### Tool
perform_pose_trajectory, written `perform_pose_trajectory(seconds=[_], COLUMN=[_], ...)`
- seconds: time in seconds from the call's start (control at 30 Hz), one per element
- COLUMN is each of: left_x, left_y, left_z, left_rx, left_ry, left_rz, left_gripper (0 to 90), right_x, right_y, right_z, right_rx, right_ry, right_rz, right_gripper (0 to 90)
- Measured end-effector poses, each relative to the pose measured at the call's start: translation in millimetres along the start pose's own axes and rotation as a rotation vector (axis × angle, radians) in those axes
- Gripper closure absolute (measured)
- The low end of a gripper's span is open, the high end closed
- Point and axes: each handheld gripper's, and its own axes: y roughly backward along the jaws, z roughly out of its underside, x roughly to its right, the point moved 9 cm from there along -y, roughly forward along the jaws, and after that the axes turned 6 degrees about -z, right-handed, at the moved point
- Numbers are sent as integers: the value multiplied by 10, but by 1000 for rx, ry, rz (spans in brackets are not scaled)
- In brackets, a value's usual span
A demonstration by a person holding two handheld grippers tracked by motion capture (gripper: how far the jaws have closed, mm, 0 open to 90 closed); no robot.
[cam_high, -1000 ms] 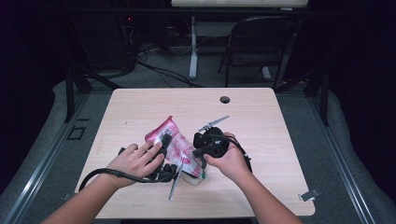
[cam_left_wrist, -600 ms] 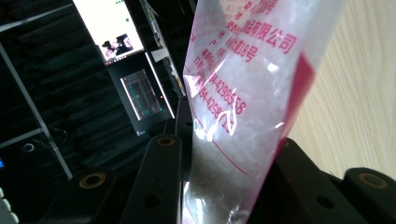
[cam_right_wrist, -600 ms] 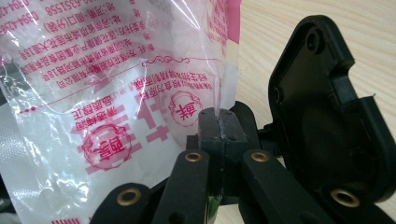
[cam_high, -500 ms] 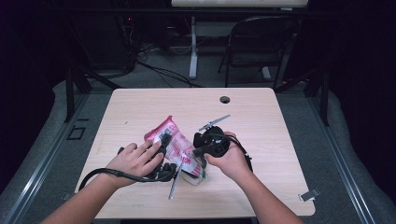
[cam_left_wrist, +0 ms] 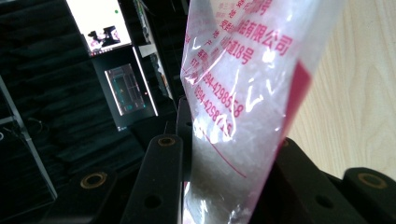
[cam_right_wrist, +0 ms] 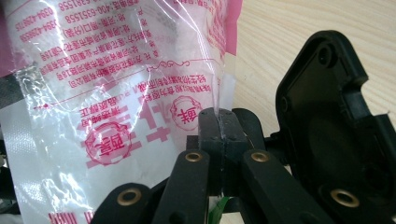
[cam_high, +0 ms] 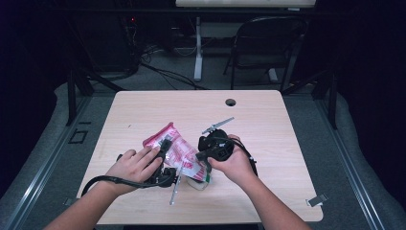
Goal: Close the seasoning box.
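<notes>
Plastic bag [cam_high: 178, 152] is clamped by left gripper [cam_left_wrist: 224, 186] across its body; its edge is pinched in the closed right gripper [cam_right_wrist: 218, 123]; contents probably white granules.

Black hand-held gripper [cam_right_wrist: 218, 122] jaws carry brass-ringed screw holes.
</notes>
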Motion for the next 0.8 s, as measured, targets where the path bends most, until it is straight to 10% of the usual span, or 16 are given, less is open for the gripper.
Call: perform_pose_trajectory(seconds=[0.8], left_x=[99], left_y=[-24], left_z=[22], left_rx=[6], left_ry=[121], left_rz=[41], left_gripper=[767], right_x=[3], right_y=[24], right_z=[-30], right_rx=[11], right_ry=[3], right_rz=[-15], right_gripper=[900])
